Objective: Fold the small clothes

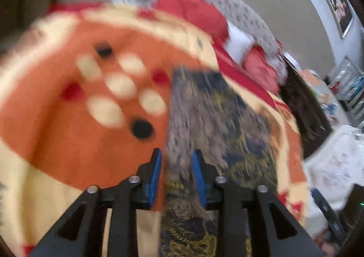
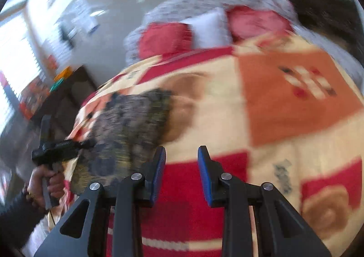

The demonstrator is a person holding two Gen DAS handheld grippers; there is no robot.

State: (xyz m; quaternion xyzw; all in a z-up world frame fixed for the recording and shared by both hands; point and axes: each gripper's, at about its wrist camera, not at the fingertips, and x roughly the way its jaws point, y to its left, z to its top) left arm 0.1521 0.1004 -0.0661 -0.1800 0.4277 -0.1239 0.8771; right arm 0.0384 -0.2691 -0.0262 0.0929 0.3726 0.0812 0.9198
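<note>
While both grippers (image 1: 177, 161) (image 2: 181, 158) hang open and empty, the dark cloth (image 1: 209, 120) lies flat on the blanket (image 1: 68, 143), under the left one.

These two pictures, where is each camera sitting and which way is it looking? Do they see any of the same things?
Left wrist: rides on the left gripper, looking down along its open fingers at a dark patterned cloth on an orange and cream blanket.
Right wrist: rides on the right gripper, angled down at the blanket; the person's left hand shows.
Shared: blanket, cloth, red cushions.
</note>
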